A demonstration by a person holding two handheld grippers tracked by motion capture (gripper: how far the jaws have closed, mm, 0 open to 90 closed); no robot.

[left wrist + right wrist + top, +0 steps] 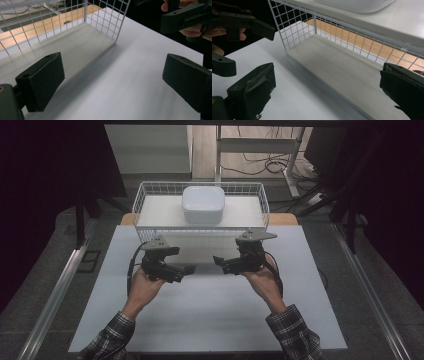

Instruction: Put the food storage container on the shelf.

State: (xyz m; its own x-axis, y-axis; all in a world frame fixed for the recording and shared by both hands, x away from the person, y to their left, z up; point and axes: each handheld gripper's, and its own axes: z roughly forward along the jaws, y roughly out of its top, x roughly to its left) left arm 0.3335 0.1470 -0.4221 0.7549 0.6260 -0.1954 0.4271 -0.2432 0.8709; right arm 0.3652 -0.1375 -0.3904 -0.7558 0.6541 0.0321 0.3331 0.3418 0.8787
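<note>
With both the left gripper (186,269) and right gripper (218,262) wide open and empty, each should advance evenly toward the white lidded container (202,204) in the wire basket (142,205) ahead.

no readable text, label, brand, number or sign anywhere
</note>
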